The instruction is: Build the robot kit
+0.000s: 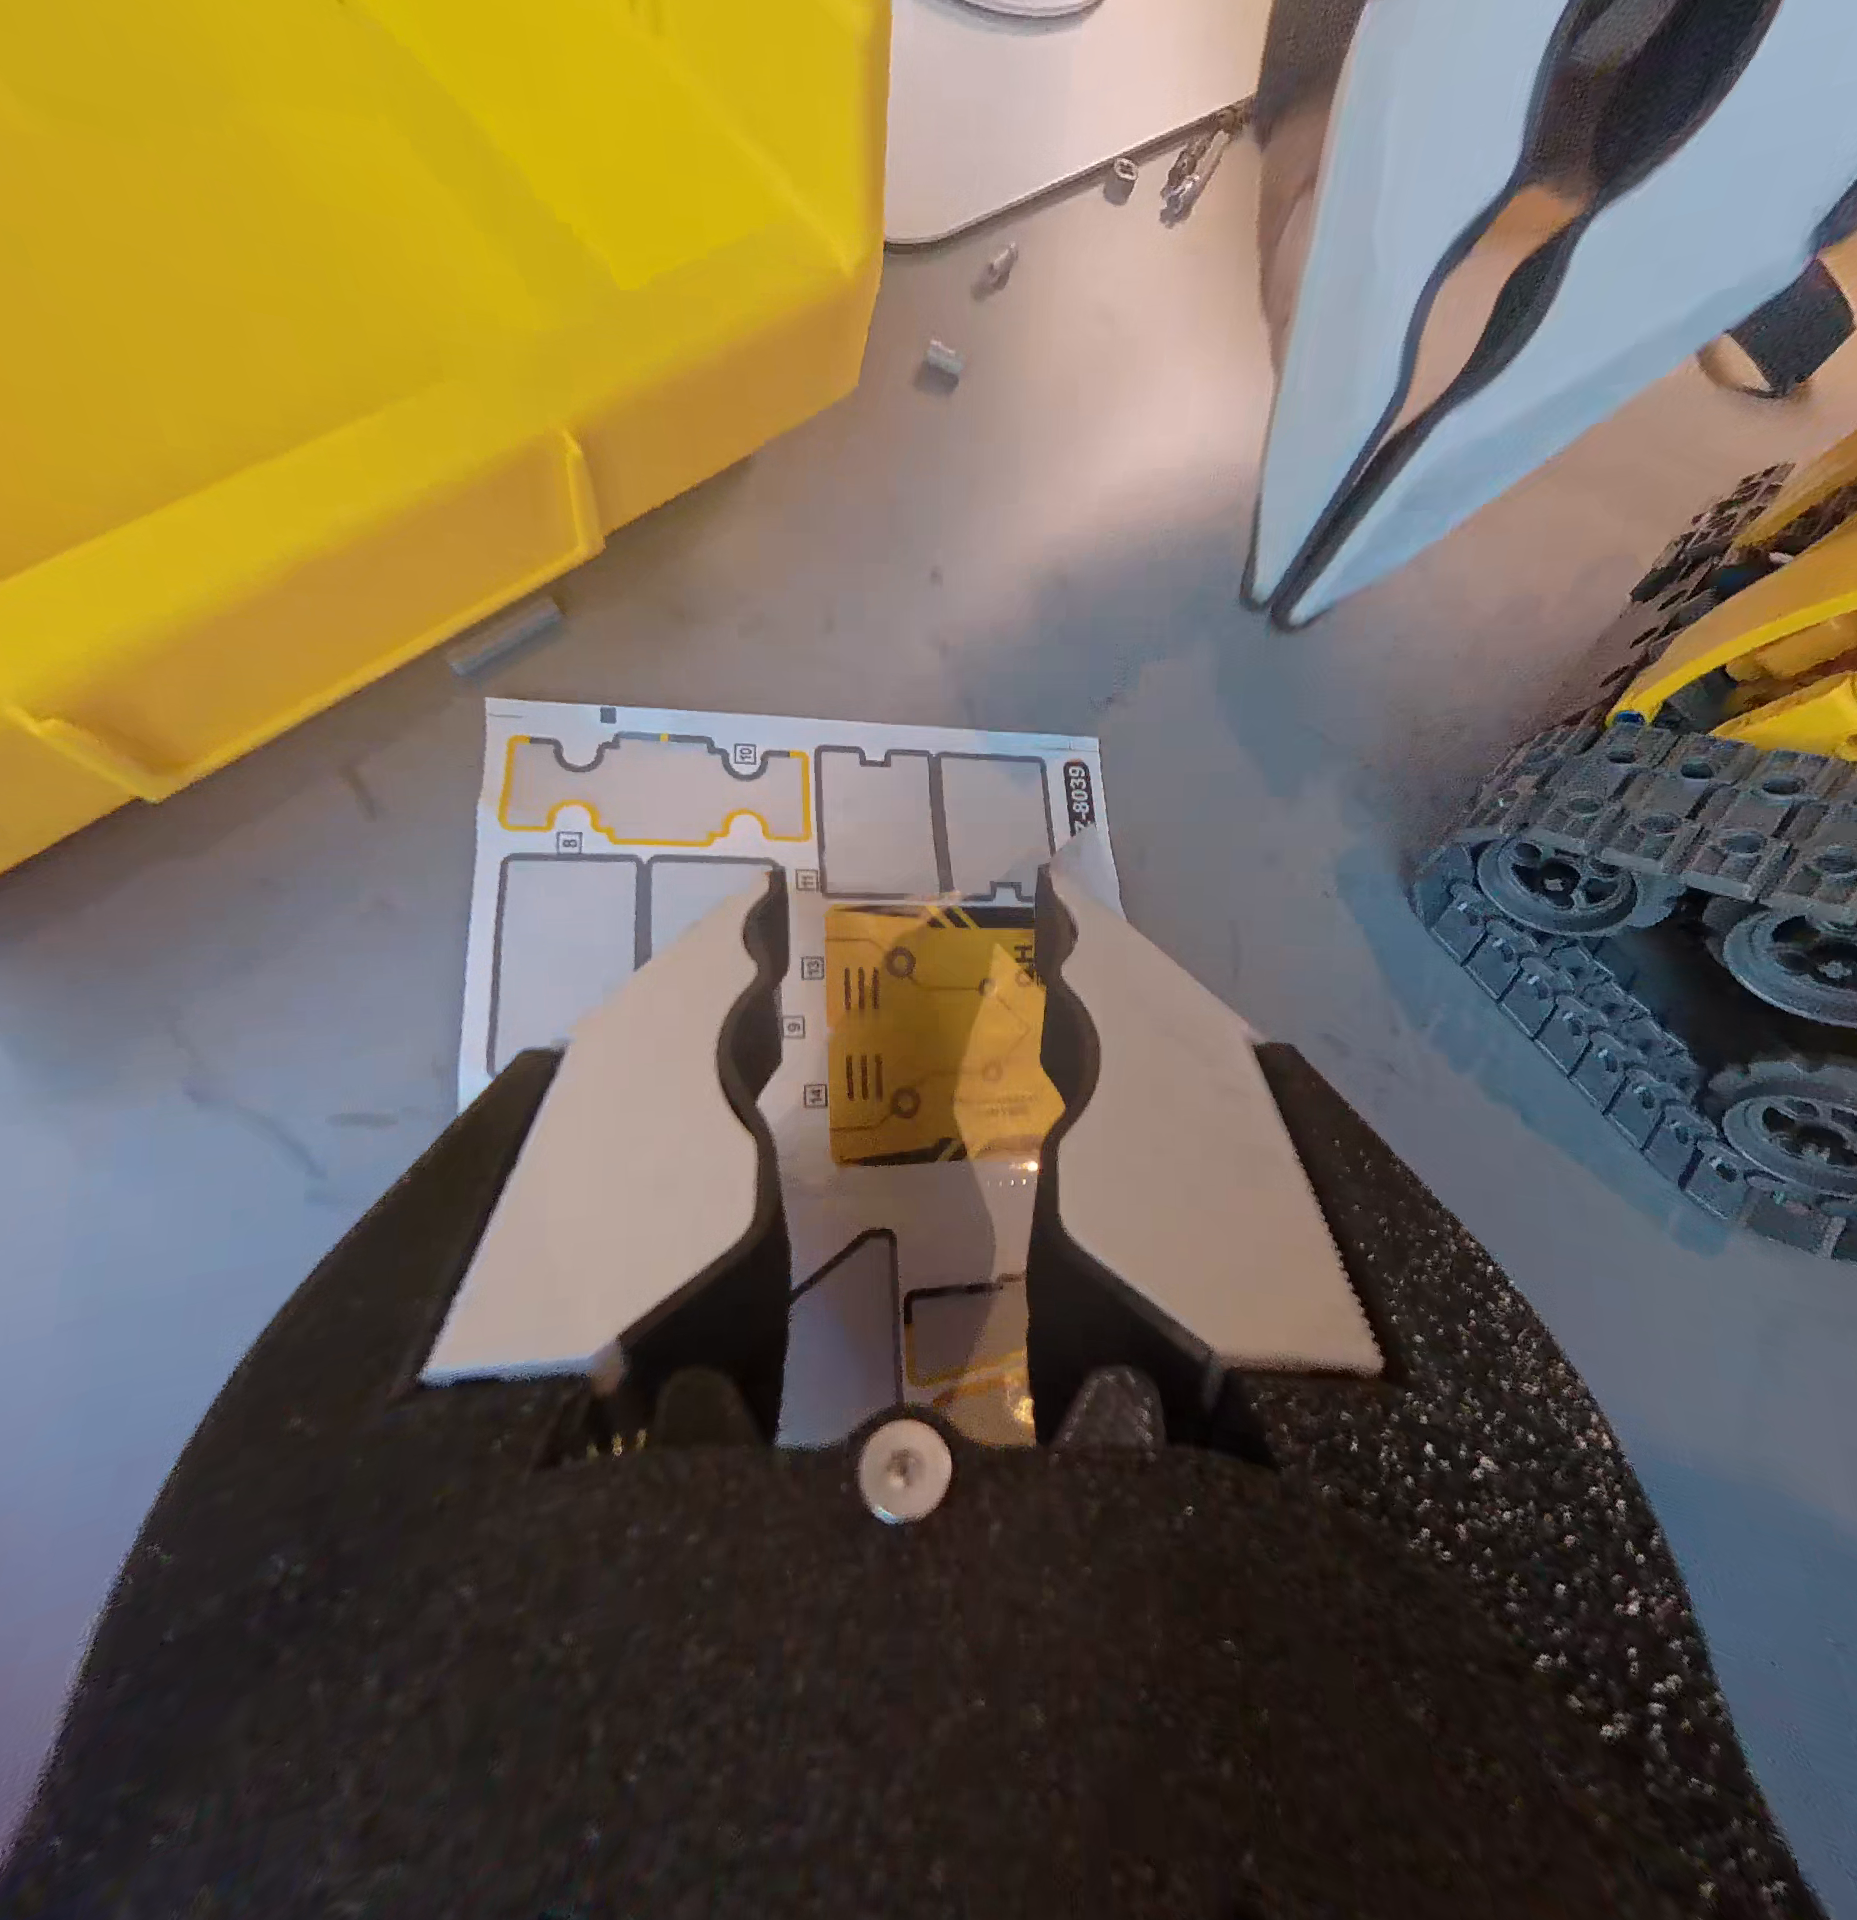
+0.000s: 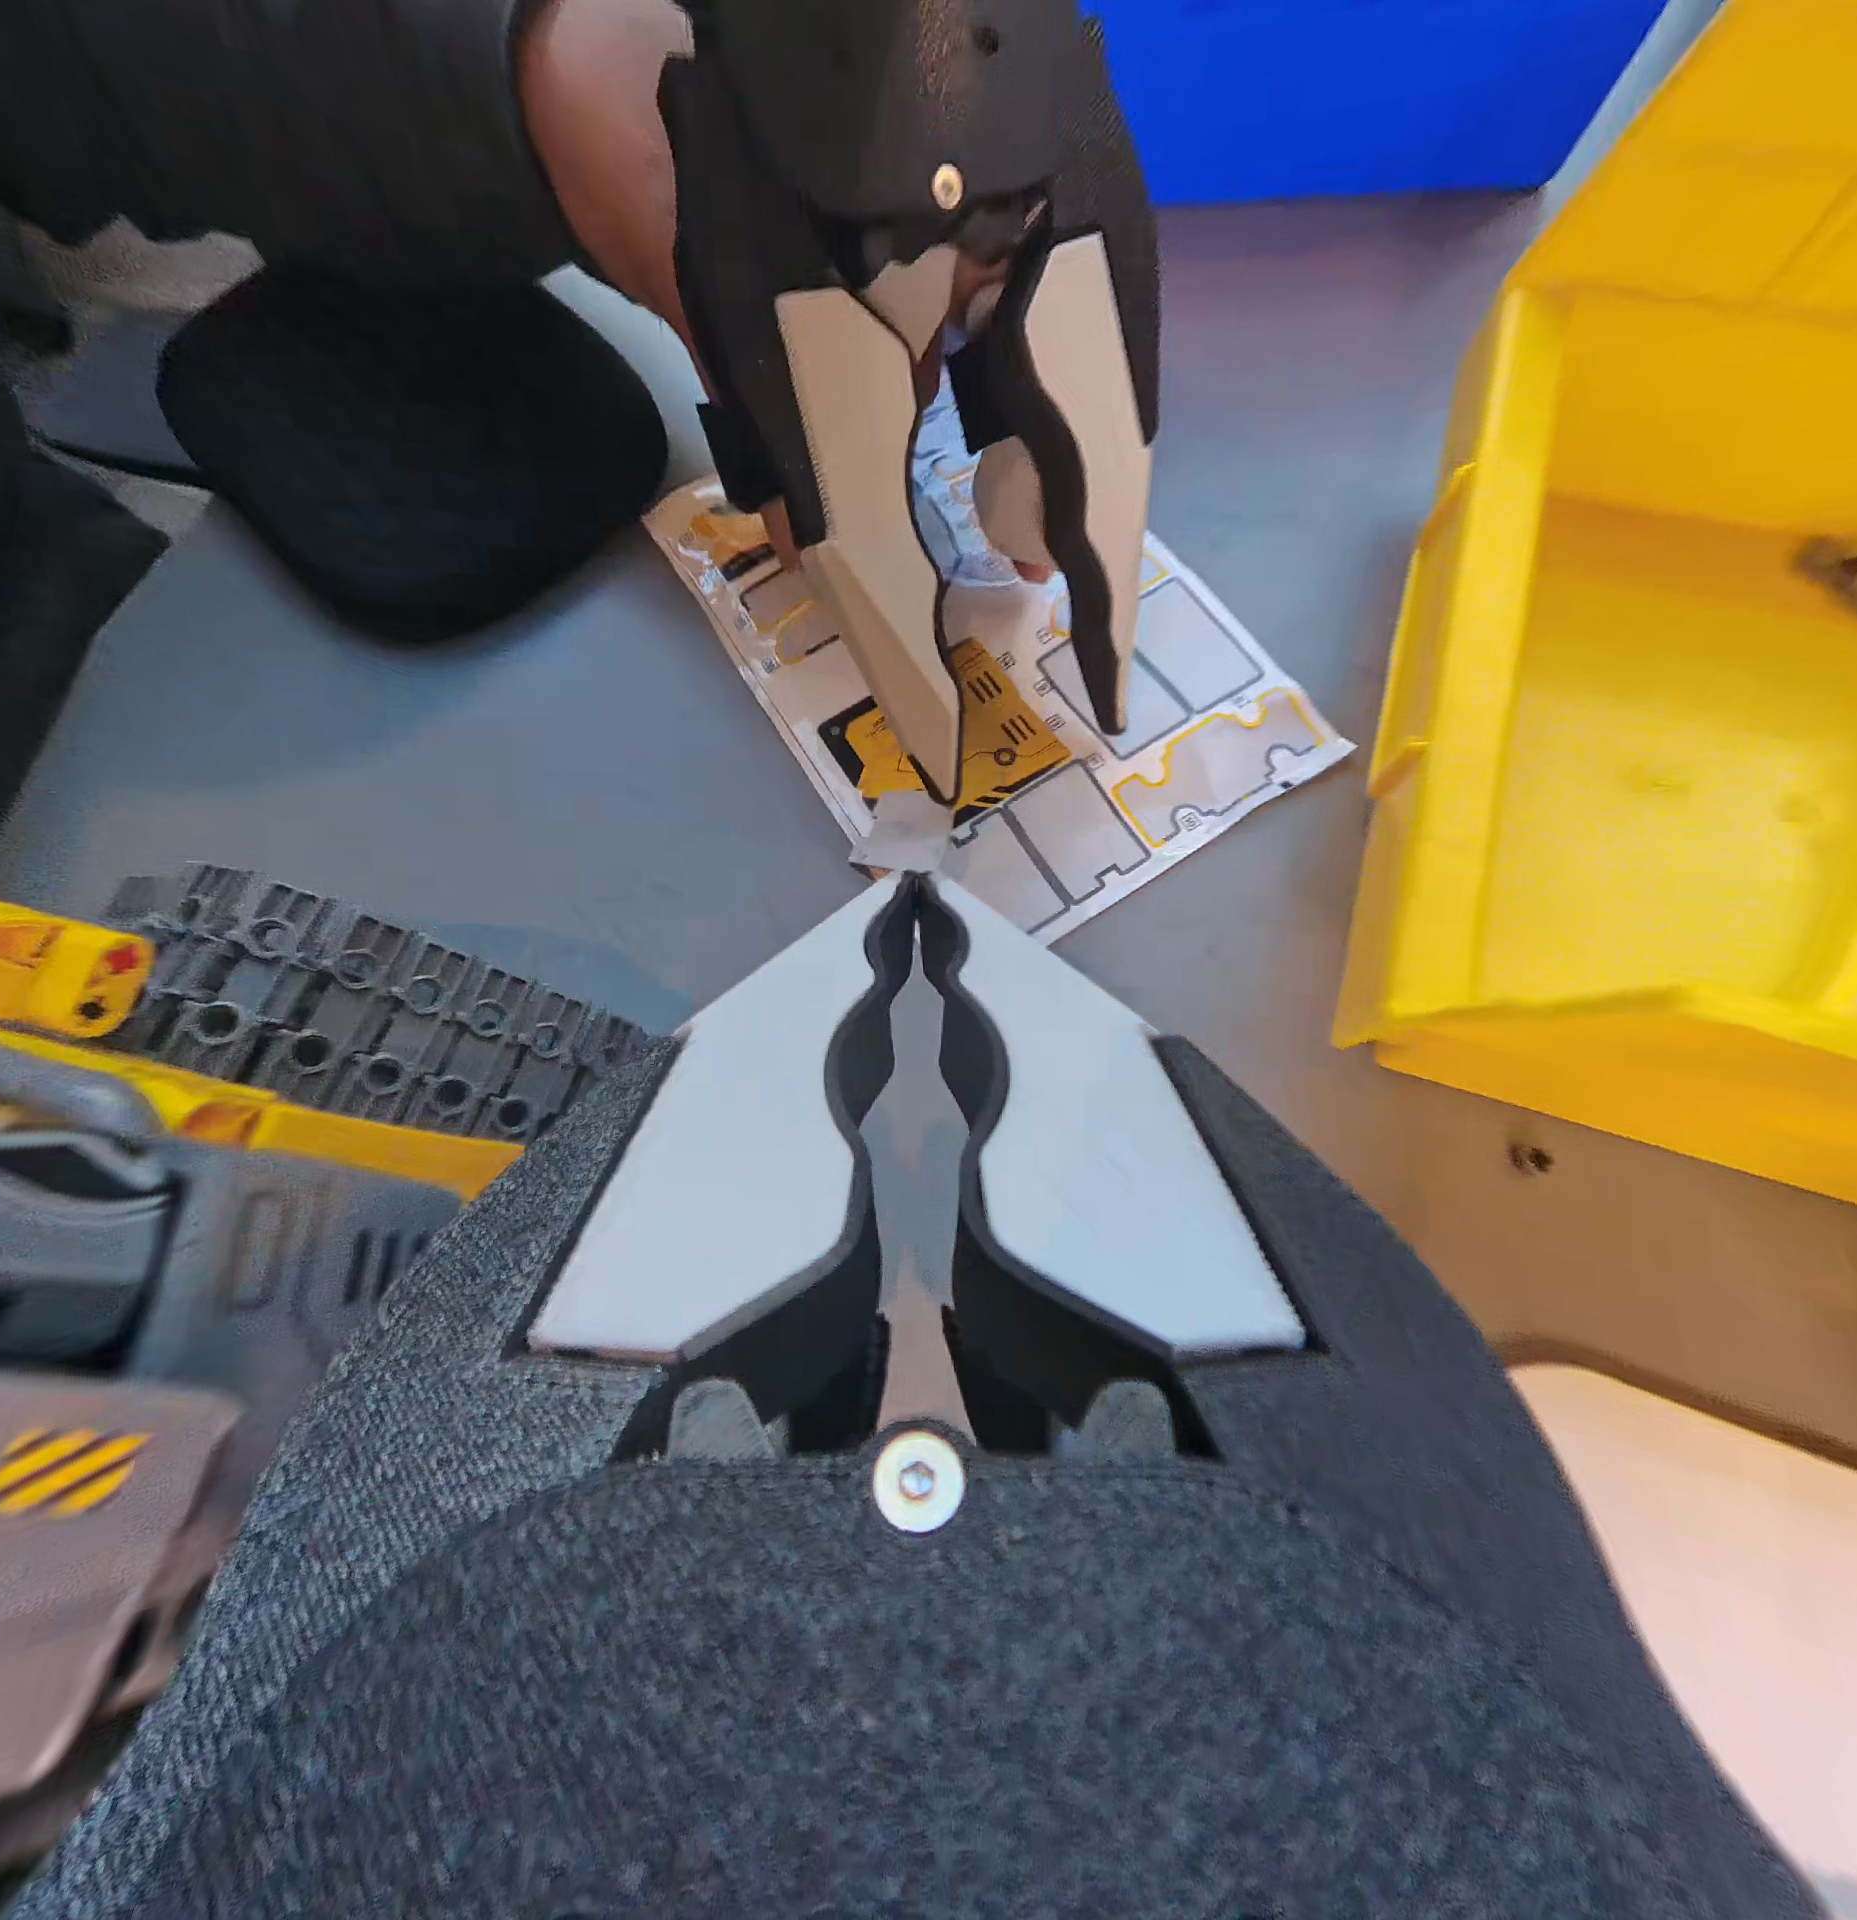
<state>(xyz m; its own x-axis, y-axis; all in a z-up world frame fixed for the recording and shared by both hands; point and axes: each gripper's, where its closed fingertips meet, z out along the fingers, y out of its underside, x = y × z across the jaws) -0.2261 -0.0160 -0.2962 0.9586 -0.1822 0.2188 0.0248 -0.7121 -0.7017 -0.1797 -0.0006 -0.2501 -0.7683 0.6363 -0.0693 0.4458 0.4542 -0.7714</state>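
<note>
A white sticker sheet lies flat on the grey surface, with mostly empty outlines and one yellow-and-black sticker on it. My left gripper is open, its fingertips down at the sheet on either side of the yellow sticker. The right wrist view shows the same gripper over the sheet. A corner flap of the sheet curls up. My right gripper is shut, its tips just short of that flap. In the left wrist view the right gripper shows nothing between its tips.
A big yellow bin stands left of the sheet and also shows in the right wrist view. A yellow brick-built tracked vehicle stands at the right. Small grey parts lie beyond. A person's knee and a blue bin are behind. There is about 7 cm between the tips of the two grippers. From either gripper's tips it is about 15 cm to the yellow brick-built tracked vehicle.
</note>
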